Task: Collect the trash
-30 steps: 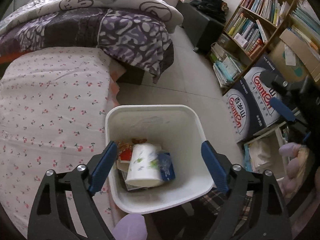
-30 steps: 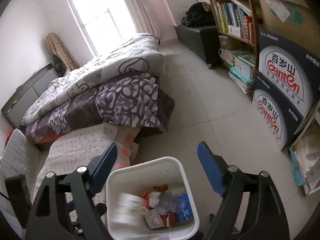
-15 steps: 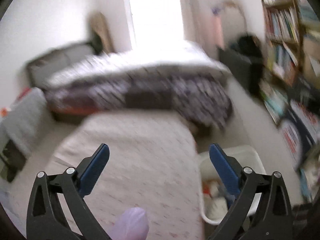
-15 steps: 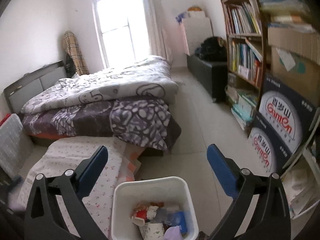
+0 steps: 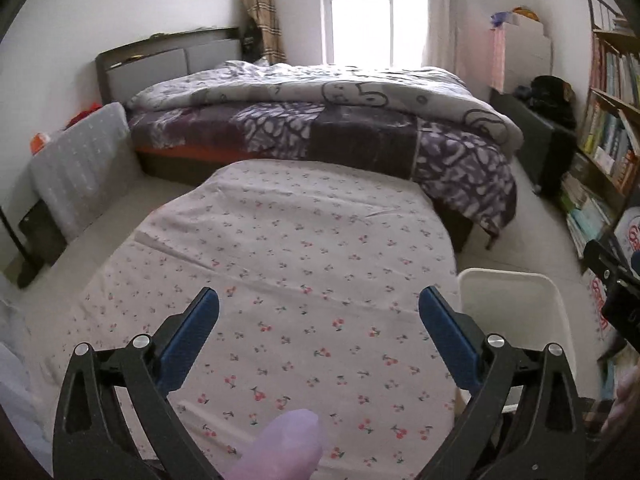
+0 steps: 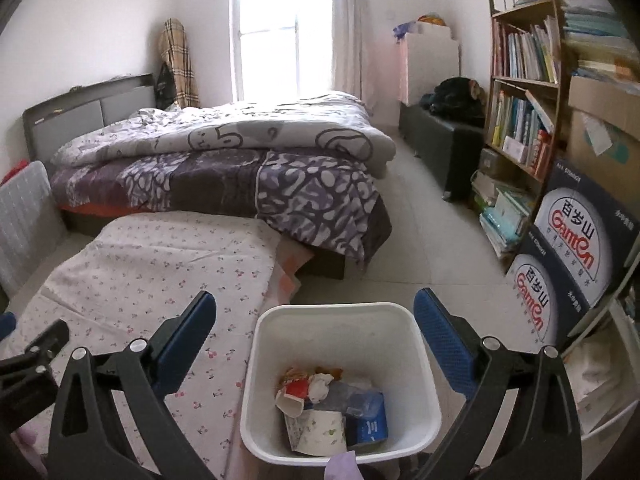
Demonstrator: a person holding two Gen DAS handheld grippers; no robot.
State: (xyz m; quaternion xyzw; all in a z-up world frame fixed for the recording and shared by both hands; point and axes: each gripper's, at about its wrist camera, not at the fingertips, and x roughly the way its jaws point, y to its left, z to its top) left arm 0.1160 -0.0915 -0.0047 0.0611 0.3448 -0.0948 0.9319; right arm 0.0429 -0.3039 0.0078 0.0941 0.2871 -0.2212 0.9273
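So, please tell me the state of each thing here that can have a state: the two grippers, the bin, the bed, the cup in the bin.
Left gripper: jaws wide open, nothing between them, above the cherry-print cloth.
Right gripper: jaws wide open, empty, above the bin.
White bin: upright, no lid, partly filled with trash.
Paper cup: lying on its side in the bin.
Bed: unmade, quilt rumpled.

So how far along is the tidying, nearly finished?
It looks nearly done. The white bin already holds a floral paper cup, a blue packet and wrappers. Both the left gripper and right gripper are open and empty. No loose trash shows on the cherry-print sheet.
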